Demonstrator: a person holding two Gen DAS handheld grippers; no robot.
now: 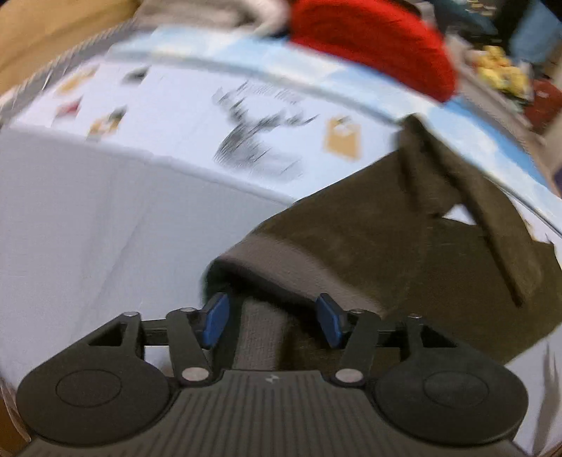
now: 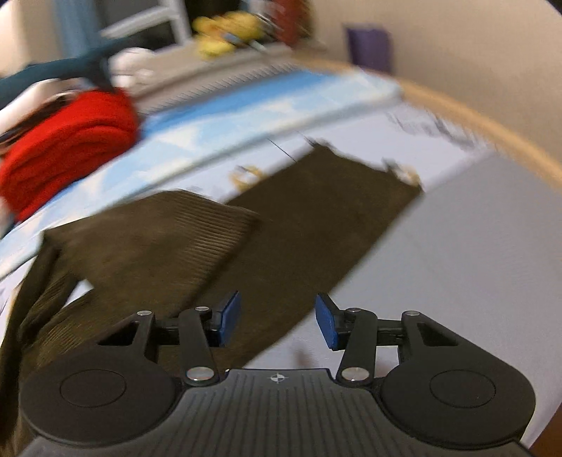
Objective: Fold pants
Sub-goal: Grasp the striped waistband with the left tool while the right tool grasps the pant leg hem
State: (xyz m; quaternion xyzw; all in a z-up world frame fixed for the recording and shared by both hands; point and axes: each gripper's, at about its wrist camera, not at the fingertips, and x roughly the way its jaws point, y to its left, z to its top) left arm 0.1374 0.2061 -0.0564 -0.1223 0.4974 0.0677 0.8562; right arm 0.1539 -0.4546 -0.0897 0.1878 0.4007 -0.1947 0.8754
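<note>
While both views are smeared by blur, we can make out the white surface (image 1: 80, 218) carrying everything, with a pale blue band along its far side and faint printed pictures across its top. Largest on it are the pants (image 2: 302, 225), dark olive-brown corduroy, lying flat on the white cover with one long leg stretching away toward the far rim; a second ribbed panel of the pants is doubled over that leg, on the side toward the red bundle. Beyond the pants, on the blue band, sits the red cloth bundle (image 1: 372, 38), rolled or folded, we cannot tell which. Behind the red bundle some yellow items (image 2: 224, 33) show on a ledge, too blurred to name. Nearest us, our left tool (image 1: 272, 321) is spread wide, its blue pads on either side of a lighter band of the pants without clamping it. Our right tool (image 2: 277, 321) is likewise released, hovering over the near edge of the pants leg.
</note>
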